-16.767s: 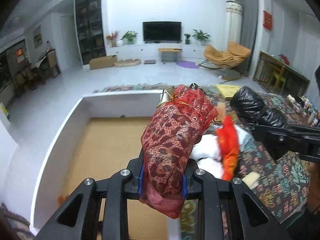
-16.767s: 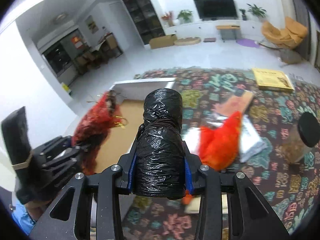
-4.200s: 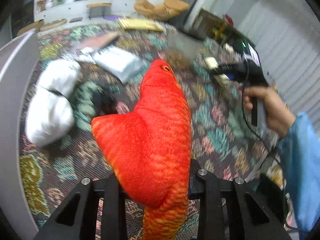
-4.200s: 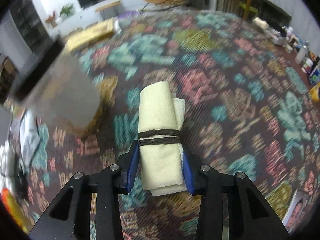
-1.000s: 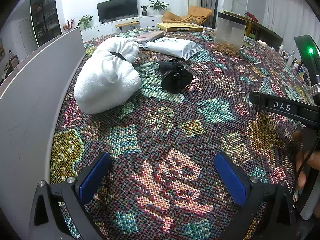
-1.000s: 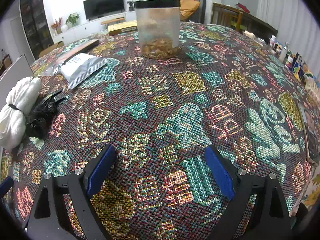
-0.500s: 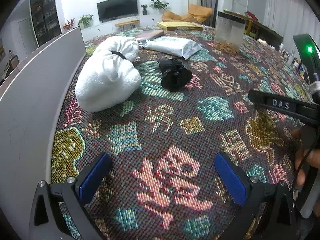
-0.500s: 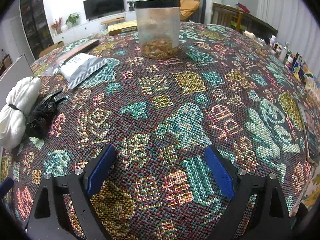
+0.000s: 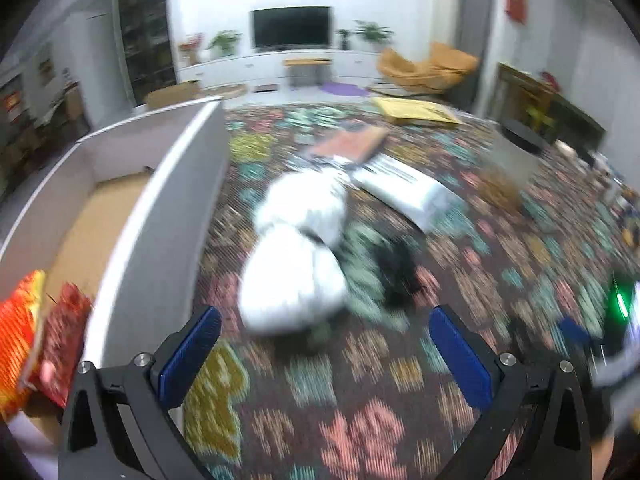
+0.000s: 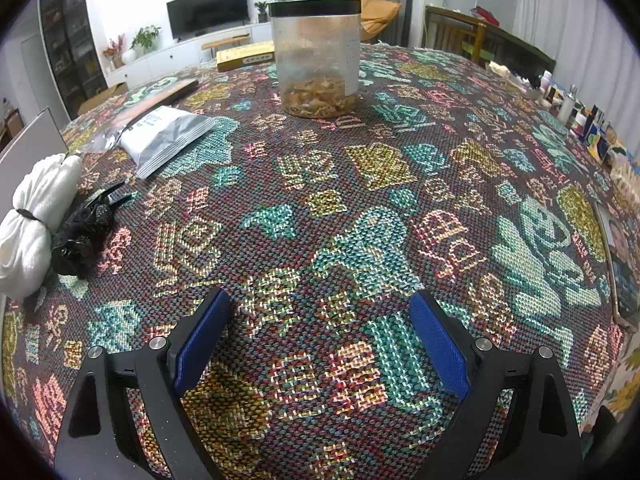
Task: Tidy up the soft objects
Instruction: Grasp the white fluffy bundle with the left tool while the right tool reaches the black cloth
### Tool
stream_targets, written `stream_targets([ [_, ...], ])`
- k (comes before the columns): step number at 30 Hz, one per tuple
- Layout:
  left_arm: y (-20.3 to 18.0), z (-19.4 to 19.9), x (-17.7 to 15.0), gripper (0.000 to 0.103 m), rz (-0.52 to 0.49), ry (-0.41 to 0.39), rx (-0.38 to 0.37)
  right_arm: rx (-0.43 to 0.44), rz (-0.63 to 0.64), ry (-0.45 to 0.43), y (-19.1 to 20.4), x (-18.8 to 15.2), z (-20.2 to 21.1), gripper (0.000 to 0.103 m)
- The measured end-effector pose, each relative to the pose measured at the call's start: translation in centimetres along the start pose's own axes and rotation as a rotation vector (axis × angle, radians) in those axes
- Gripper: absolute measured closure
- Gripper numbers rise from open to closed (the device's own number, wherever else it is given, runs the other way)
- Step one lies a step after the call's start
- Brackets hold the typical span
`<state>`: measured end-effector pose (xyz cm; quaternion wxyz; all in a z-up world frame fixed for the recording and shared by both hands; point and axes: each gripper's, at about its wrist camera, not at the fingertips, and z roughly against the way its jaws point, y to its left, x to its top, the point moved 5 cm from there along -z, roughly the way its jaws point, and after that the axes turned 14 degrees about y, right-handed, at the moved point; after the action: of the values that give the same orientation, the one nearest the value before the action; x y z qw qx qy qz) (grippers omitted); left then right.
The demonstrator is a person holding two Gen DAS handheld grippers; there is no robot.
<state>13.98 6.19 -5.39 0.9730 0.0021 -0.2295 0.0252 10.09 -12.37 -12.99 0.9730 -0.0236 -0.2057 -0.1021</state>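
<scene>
White tied cloth bundle (image 9: 296,256) and crumpled black bag (image 10: 80,232) left on desk; red plush (image 9: 20,332) boxed; both grippers empty, wide.

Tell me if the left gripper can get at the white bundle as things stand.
Probably yes. The left gripper is open, and the white bundle lies on the tablecloth just ahead of it with nothing between. The box wall and black bundle flank it but don't block it.
</scene>
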Motion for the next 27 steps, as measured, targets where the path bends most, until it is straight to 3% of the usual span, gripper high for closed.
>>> stream_targets([
  [8, 1.9, -10.0, 4.4, 0.002, 0.051, 0.22, 0.194, 0.0, 0.0, 0.0, 0.0, 0.0, 0.0, 0.01],
  [10, 2.3, -11.0, 4.1, 0.037, 0.075, 0.244, 0.106, 0.0, 0.0, 0.0, 0.0, 0.0, 0.0, 0.01],
  [11, 2.2, -10.8, 3.9, 0.049, 0.097, 0.23, 0.04, 0.0, 0.0, 0.0, 0.0, 0.0, 0.0, 0.01],
  [12, 1.7, -10.5, 3.5, 0.058, 0.086, 0.228, 0.03, 0.0, 0.0, -0.001, 0.0, 0.0, 0.0, 0.01],
  [13, 0.6, -10.2, 3.2, 0.058, 0.045, 0.232, 0.002, 0.0, 0.0, -0.001, 0.0, 0.0, 0.0, 0.01],
  [15, -3.0, -9.3, 2.2, 0.061, -0.086, 0.238, -0.126, 0.003, -0.001, -0.001, 0.0, 0.1, 0.0, 0.01],
  [17, -5.8, -7.9, 1.5, 0.061, -0.154, 0.227, -0.223, 0.01, -0.005, -0.003, 0.0, 0.1, 0.0, 0.01],
  [20, -5.1, -6.4, 2.0, 0.061, -0.055, 0.184, -0.273, 0.021, -0.008, -0.005, 0.0, 0.1, 0.0, 0.01],
  [22, -3.3, -6.1, 1.9, 0.061, 0.003, 0.184, -0.245, 0.016, -0.005, -0.004, 0.1, 0.2, 0.0, 0.01],
  [25, -1.6, -5.8, 0.9, 0.06, -0.006, 0.18, -0.139, 0.014, -0.004, -0.004, -0.1, 0.2, -0.1, 0.01],
  [27, -0.4, -5.9, -0.1, 0.051, 0.004, 0.175, -0.091, 0.013, -0.002, -0.004, -0.1, 0.2, -0.1, 0.01],
])
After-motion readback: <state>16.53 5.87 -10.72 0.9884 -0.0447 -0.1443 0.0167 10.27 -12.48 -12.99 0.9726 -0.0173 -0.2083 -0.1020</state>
